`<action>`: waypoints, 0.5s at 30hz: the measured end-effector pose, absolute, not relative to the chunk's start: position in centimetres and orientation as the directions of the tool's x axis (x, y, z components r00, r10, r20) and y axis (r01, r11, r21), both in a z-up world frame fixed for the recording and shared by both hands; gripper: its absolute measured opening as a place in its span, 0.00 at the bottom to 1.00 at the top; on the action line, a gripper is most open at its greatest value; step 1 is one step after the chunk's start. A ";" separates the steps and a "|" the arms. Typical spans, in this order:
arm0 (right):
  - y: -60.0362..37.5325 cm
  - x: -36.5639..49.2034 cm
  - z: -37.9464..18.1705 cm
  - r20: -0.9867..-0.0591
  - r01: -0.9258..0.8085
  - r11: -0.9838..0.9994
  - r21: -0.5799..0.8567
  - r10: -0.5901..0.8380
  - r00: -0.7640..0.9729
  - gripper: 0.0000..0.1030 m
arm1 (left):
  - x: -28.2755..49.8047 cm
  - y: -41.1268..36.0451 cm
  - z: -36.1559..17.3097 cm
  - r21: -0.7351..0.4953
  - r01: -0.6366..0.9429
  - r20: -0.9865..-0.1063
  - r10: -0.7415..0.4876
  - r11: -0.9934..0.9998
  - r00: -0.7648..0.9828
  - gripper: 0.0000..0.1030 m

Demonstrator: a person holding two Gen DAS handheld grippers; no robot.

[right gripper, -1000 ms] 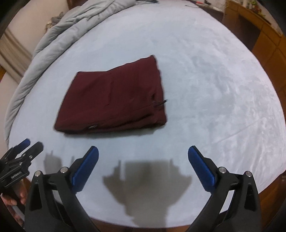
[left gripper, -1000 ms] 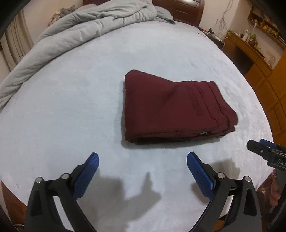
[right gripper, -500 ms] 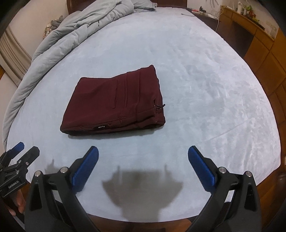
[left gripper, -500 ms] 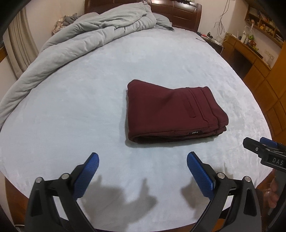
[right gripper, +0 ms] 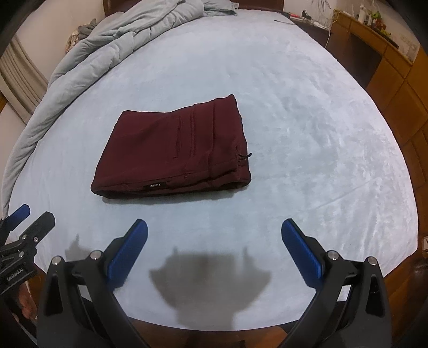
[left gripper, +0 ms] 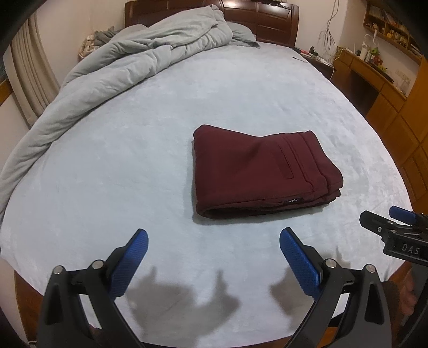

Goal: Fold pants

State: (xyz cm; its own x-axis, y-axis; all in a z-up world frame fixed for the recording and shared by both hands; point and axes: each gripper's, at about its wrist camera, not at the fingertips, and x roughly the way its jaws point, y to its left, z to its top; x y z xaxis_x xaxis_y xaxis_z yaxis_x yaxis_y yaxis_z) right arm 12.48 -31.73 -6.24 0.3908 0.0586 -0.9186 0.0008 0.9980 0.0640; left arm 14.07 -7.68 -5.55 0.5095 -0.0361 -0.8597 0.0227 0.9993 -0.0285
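Pale blue plush bedsheet fills both of your wrist views, and over its near edge your left gripper hangs with its blue ribbed pads spread wide apart and nothing between them. Your right gripper is set the same way, its two blue pads far apart and empty, casting a dark shadow on the sheet just below. Each tool shows at the margin of the other's view: the right one sits at the right edge of the left wrist view, with white lettering on its black body, and the left one at the left edge of the right wrist view. Ahead of both sets of jaws, well apart from them and touching neither, the dark maroon folded pants lie flat on the sheet as a compact, roughly rectangular stack. You can see the layered edges facing you, a small black label on the near side, a slit pocket on top, and a short dark cord poking out at the right side in the right wrist view. Farther back, a rumpled grey-blue quilted duvet is bunched along the left side and head of the bed, against a dark wooden headboard. Off to your right stand orange-brown wooden cabinets and a cluttered desk.
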 end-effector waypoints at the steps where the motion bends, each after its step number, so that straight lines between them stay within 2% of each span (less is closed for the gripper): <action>1: -31.7 12.5 -6.3 -0.919 0.001 0.998 0.067 0.061 0.390 0.97 | 14.1 -7.7 -5.5 -0.027 0.024 -0.861 -0.035 0.999 0.508 0.96; 15: -31.4 12.5 -7.0 -0.923 0.001 0.998 0.070 0.064 0.378 0.97 | 14.1 -8.2 -5.1 -0.026 0.040 -0.861 -0.042 0.999 0.507 0.96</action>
